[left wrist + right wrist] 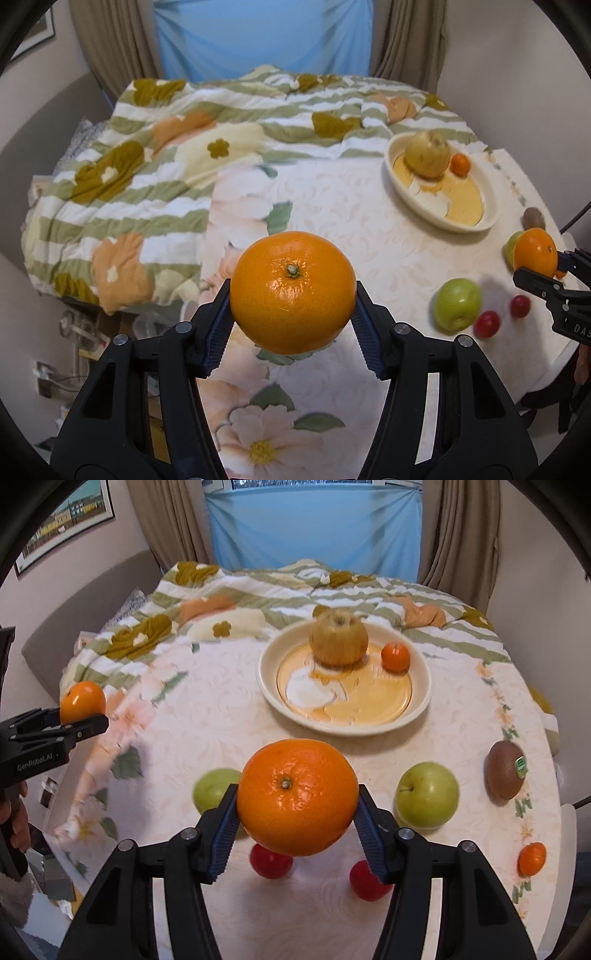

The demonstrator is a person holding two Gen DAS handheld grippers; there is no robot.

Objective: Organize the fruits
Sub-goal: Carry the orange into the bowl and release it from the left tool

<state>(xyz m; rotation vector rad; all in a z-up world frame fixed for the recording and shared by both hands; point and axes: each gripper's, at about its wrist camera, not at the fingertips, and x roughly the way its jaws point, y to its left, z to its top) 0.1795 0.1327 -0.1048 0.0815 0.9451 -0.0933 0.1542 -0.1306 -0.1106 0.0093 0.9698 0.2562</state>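
My left gripper [292,314] is shut on an orange [292,291] and holds it above the table's left part; it also shows in the right wrist view [83,705]. My right gripper [297,819] is shut on a second orange [297,795], held above the table's front. A cream plate [266,686] holds a yellow-brown pear [338,638] and a small mandarin [395,657]. Two green apples [426,795] [212,788], two red plums [269,862] [365,882], a kiwi [504,773] and a small mandarin [532,858] lie on the table.
The round table has a pale floral cloth [207,731]. A striped flowered blanket [122,184] lies behind and to the left. Curtains and a blue sheet [314,528] hang at the back. The table's right edge [565,812] is near the kiwi.
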